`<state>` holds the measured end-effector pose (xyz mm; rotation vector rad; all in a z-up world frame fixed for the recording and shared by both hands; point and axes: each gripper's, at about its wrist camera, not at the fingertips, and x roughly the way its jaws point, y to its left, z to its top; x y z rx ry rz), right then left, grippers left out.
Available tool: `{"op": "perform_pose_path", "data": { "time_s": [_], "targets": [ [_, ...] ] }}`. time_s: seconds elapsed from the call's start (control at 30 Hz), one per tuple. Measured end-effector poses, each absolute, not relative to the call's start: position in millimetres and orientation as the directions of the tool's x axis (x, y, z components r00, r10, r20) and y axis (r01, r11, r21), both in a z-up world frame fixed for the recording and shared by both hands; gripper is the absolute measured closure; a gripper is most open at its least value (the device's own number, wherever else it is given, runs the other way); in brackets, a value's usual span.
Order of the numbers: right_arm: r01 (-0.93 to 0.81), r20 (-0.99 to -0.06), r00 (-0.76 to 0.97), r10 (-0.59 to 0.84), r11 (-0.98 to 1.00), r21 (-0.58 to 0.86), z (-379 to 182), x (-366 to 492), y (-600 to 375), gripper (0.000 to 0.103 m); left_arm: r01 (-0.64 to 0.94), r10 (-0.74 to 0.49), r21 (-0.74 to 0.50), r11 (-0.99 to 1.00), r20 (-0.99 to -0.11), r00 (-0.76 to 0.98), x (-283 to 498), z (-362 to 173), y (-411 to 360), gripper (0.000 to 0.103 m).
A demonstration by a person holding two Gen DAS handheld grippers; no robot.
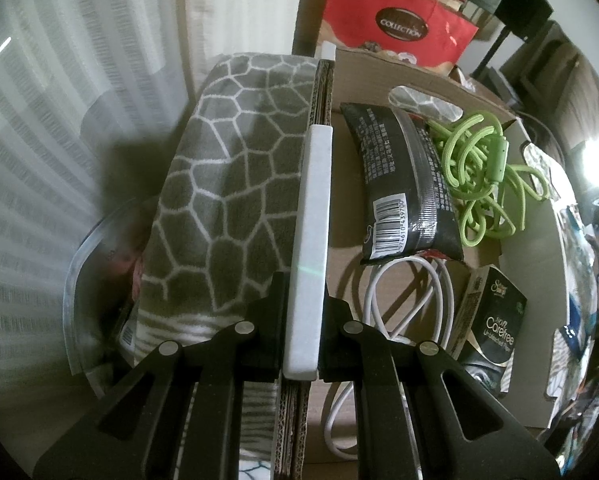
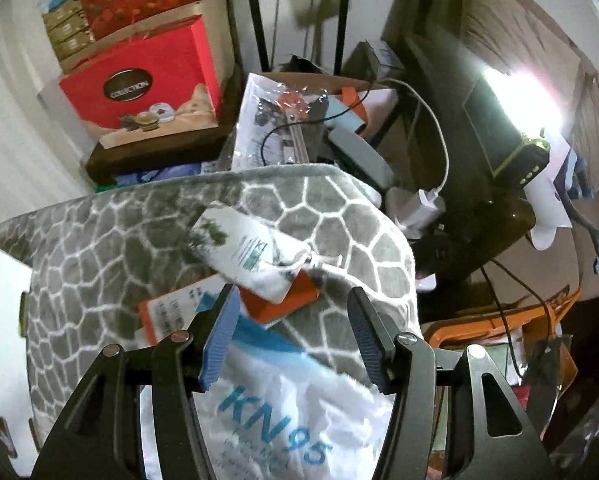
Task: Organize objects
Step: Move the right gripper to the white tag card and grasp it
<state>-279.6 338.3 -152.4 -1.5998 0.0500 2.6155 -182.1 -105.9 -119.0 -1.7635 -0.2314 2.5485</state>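
My left gripper [image 1: 303, 320] is shut on a long white bar [image 1: 311, 220] that lies along the top edge of a cardboard box wall [image 1: 321, 88]. Inside the box lie a black snack packet [image 1: 403, 184], a green cord [image 1: 479, 164], a white cable [image 1: 403, 300] and a Carefree pack [image 1: 495, 320]. A grey patterned towel [image 1: 235, 184] lies left of the wall. My right gripper [image 2: 291, 340] is open above a white KN95 bag [image 2: 275, 412], an orange packet [image 2: 275, 308] and a white pouch [image 2: 251, 252] on the same towel [image 2: 99, 248].
A red Collection box [image 1: 399, 28] stands behind the cardboard box and also shows in the right wrist view [image 2: 139, 88]. A clear tub rim [image 1: 75, 280] sits at left. A cluttered dark table [image 2: 479, 208] with a charger and a bright lamp [image 2: 519, 96] is at right.
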Motion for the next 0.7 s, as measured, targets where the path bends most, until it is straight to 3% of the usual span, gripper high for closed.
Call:
{"op": "perform_pose_path", "data": {
  "time_s": [0.37, 0.43, 0.6, 0.7],
  "targets": [
    [-0.145, -0.904, -0.426, 0.024, -0.988, 0.042, -173.4, -303.7, 354.9, 0.047, 0.055, 0.118, -0.146, -0.988, -0.927, -0.355, -181.7, -120.1, -106.9, 0.092],
    [-0.143, -0.899, -0.436, 0.034, -0.989, 0.033, -174.2, -305.0, 354.0, 0.051, 0.056, 0.117, -0.146, -0.988, -0.927, -0.355, -181.3, -120.2, -106.7, 0.092],
    [-0.151, -0.891, -0.451, 0.058, -0.988, 0.012, -173.5, -308.1, 354.6, 0.074, 0.058, 0.118, -0.147, -0.987, -0.928, -0.355, -181.0, -120.4, -106.9, 0.092],
    [-0.146, -0.889, -0.455, 0.056, -0.989, 0.012, -173.3, -307.5, 355.6, 0.080, 0.058, 0.117, -0.146, -0.988, -0.928, -0.355, -181.3, -120.4, -106.7, 0.092]
  ]
}}
